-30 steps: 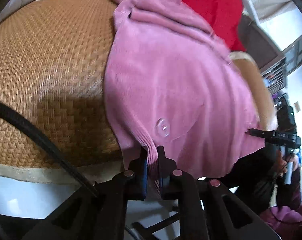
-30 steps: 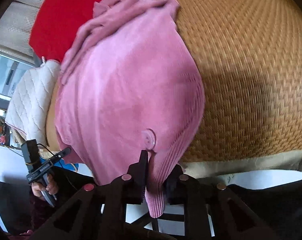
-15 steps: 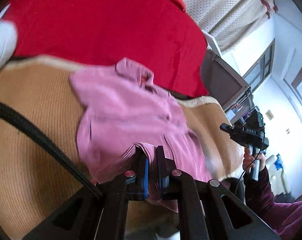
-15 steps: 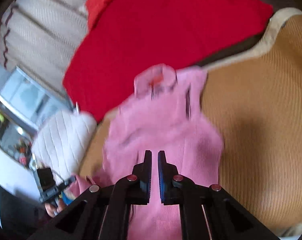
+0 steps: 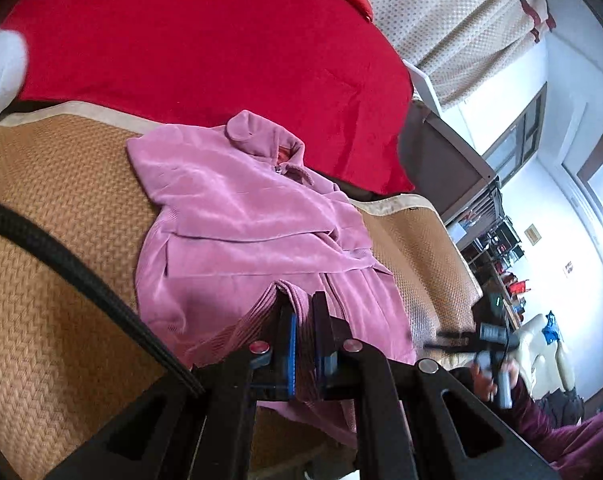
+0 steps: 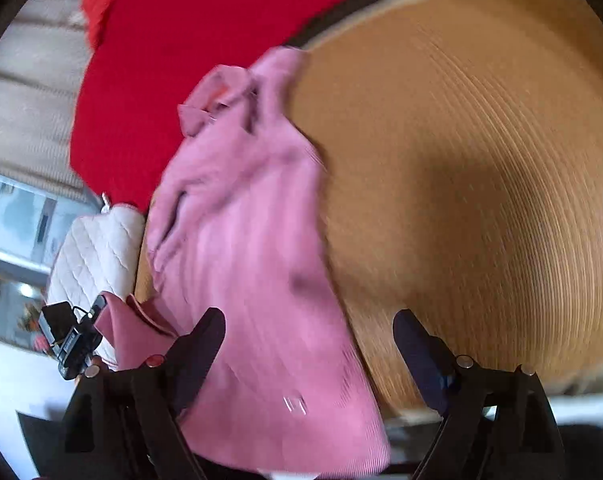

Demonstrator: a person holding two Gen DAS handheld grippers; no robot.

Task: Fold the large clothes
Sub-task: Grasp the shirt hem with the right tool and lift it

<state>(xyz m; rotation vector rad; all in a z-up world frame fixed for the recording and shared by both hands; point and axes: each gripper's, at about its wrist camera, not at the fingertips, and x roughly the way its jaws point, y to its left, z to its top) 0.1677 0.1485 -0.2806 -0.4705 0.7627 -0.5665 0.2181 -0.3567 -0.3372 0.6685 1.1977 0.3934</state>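
Right gripper [image 6: 307,344] fingers opening, hem released; left gripper [image 5: 303,340] still clamps pink jacket [image 5: 237,216] hem. Fold half-laid.

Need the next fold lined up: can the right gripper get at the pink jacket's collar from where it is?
Probably yes. The right gripper is opening, its pads off the cloth, and the collar lies uncovered at the far end of the pink jacket; nothing stands between. The left gripper pinches the hem.
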